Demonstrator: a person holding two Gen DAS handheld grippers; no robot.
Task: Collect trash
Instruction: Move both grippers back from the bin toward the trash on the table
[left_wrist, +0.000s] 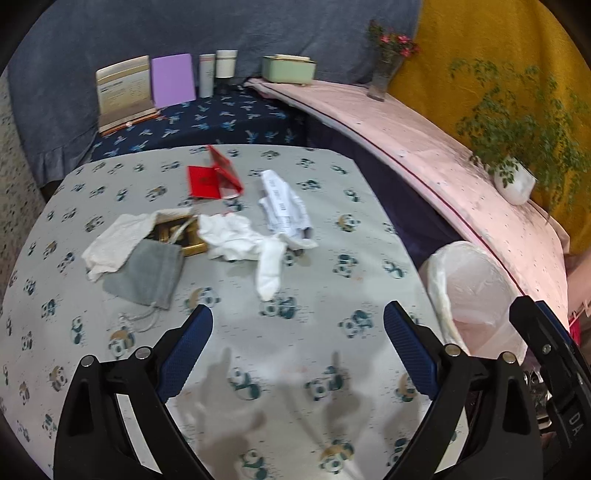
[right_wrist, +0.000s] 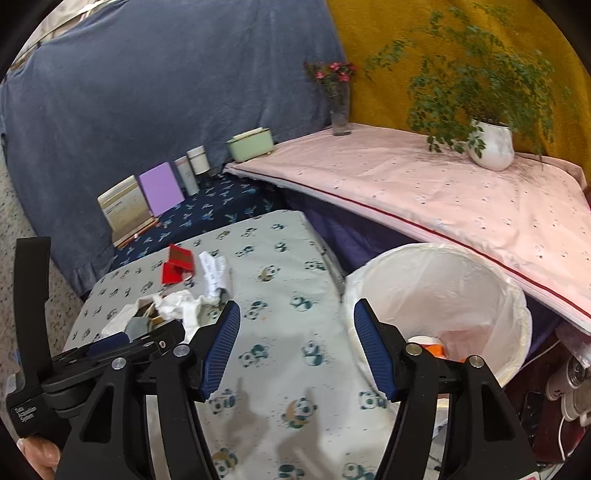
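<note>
Left wrist: crumpled tissues (left_wrist: 240, 236) beyond empty left hand-held gripper (left_wrist: 297, 323), well apart

Flower vase (left_wrist: 384, 75), potted plant (left_wrist: 515, 181)

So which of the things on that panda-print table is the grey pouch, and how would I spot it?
Start at the table with the panda-print cloth and find the heap of rubbish on its left half. At the near edge of that heap lies the grey pouch, partly under a white cloth and next to a gold-coloured box. It is the only grey, soft item there, with a thin drawstring trailing from its mouth.
</note>
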